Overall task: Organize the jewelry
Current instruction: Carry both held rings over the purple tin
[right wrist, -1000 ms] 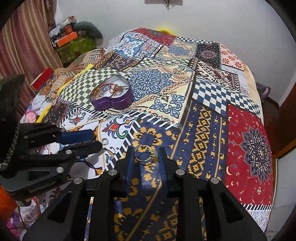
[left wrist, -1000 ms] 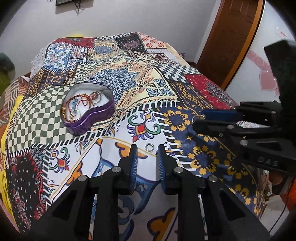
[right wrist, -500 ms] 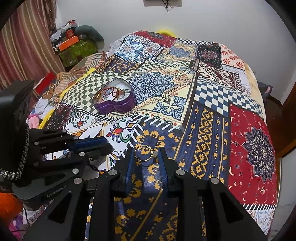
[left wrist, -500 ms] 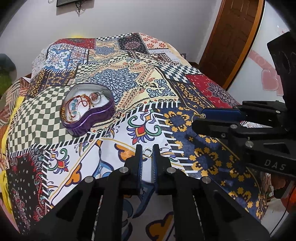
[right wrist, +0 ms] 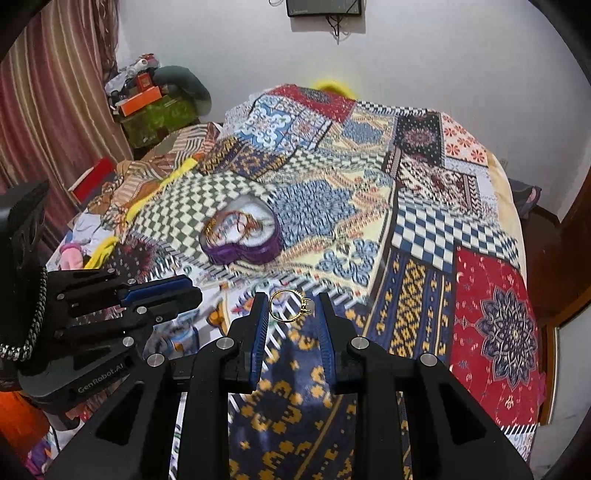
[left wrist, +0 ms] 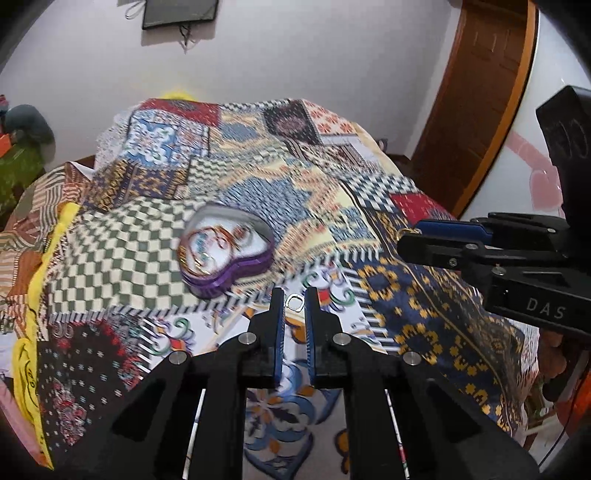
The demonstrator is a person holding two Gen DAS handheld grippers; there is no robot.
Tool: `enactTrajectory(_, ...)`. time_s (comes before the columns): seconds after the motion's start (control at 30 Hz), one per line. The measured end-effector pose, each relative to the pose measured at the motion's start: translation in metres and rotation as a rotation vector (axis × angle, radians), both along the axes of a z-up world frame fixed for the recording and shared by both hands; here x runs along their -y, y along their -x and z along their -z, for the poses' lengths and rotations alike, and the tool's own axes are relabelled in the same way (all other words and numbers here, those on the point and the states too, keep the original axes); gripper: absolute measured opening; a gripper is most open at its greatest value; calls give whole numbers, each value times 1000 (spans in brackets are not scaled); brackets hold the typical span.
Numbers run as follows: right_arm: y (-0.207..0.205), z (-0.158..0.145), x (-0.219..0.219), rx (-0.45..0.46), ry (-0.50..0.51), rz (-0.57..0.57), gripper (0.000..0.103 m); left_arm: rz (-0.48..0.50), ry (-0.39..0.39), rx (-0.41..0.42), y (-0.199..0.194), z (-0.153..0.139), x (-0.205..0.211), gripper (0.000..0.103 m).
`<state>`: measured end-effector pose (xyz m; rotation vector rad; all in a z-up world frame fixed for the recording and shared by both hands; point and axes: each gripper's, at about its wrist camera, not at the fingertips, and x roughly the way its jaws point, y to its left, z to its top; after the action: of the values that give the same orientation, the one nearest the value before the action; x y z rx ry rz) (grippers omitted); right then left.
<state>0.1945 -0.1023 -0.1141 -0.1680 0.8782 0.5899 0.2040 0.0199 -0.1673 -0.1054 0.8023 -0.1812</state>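
A purple heart-shaped tin (left wrist: 226,254) holding several pieces of jewelry sits on the patterned bedspread (left wrist: 129,266); it also shows in the right wrist view (right wrist: 242,236). My left gripper (left wrist: 294,303) is shut on a small silver ring (left wrist: 295,302), lifted above the bedspread near the tin. My right gripper (right wrist: 290,306) is shut on a gold ring (right wrist: 290,305) and holds it in the air. The right gripper shows at the right of the left wrist view (left wrist: 443,240), and the left gripper at the left of the right wrist view (right wrist: 159,299).
The bed fills both views. Clutter and a green box (right wrist: 159,114) stand by the curtain at the far left. A wooden door (left wrist: 480,92) is at the right. A dark frame (right wrist: 325,7) hangs on the white wall.
My left gripper closed on the silver ring on the bedspread and lifted it towards the tin. My right gripper rose, still holding the gold ring.
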Motion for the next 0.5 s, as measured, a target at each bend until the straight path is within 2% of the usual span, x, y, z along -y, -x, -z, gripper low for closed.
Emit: enactTrajectory(0.5,-14,-29,-36,63,-42,-35,23,-66,-11,103,-9,-35,-40,9)
